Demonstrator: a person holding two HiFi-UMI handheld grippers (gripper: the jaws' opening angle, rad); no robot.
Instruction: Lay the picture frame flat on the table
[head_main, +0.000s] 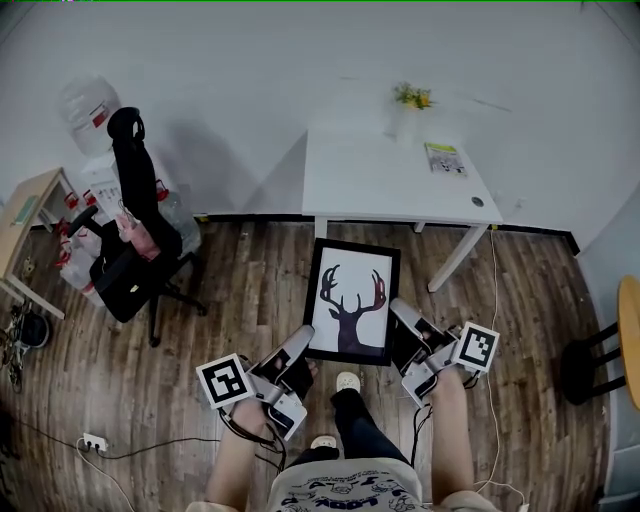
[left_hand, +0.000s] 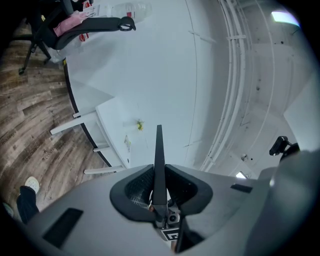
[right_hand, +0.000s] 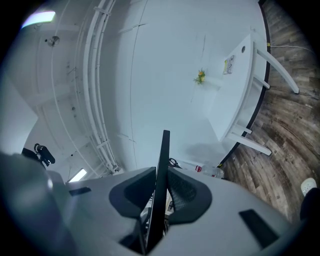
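A black picture frame (head_main: 351, 300) with a deer silhouette print hangs in the air in front of the person, above the wooden floor and short of the white table (head_main: 380, 175). My left gripper (head_main: 301, 347) is shut on the frame's lower left edge, and my right gripper (head_main: 400, 318) is shut on its lower right edge. In the left gripper view the frame (left_hand: 159, 165) shows edge-on as a thin black blade pinched between the pads. In the right gripper view the same frame (right_hand: 160, 185) stands edge-on between the jaws.
On the table stand a small vase of yellow flowers (head_main: 412, 100) and a booklet (head_main: 445, 158). A black office chair (head_main: 135, 240) draped with clothes stands at the left by a wooden desk (head_main: 25, 215). A dark stool (head_main: 590, 355) is at the right. The person's feet (head_main: 346, 382) are below the frame.
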